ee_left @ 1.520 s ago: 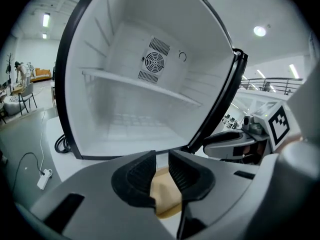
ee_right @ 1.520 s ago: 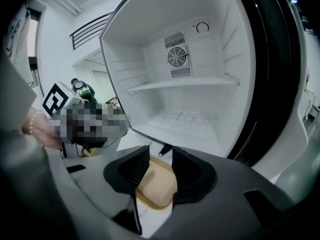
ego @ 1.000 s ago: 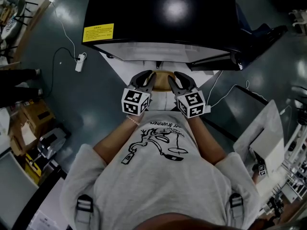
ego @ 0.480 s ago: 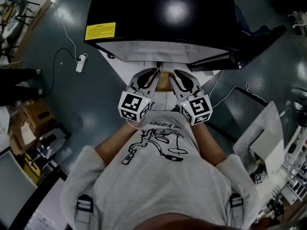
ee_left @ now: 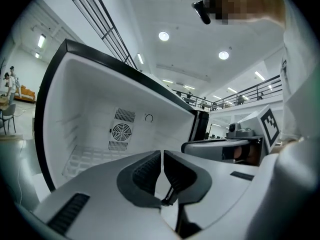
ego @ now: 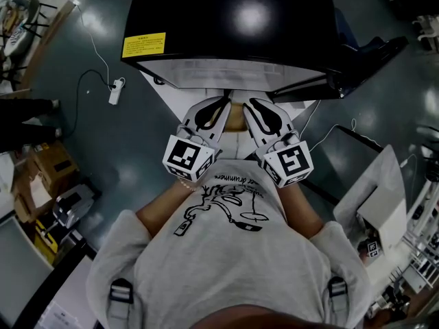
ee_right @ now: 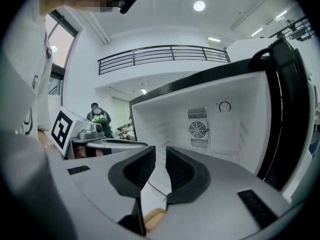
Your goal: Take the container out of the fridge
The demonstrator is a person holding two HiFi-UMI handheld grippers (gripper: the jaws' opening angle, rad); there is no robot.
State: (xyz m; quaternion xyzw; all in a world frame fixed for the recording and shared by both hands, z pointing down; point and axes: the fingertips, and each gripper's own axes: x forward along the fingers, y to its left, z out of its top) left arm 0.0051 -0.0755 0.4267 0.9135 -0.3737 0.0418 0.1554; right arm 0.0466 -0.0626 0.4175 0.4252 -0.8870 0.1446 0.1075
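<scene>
Head view | dark grey floor | black fridge, open

right tool closing on nothing, open fridge ahead

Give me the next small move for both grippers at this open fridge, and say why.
Probably tilt both down toward the tan thing between them: the left gripper and right gripper have empty, closing jaws aimed at a fridge compartment showing no container.
</scene>
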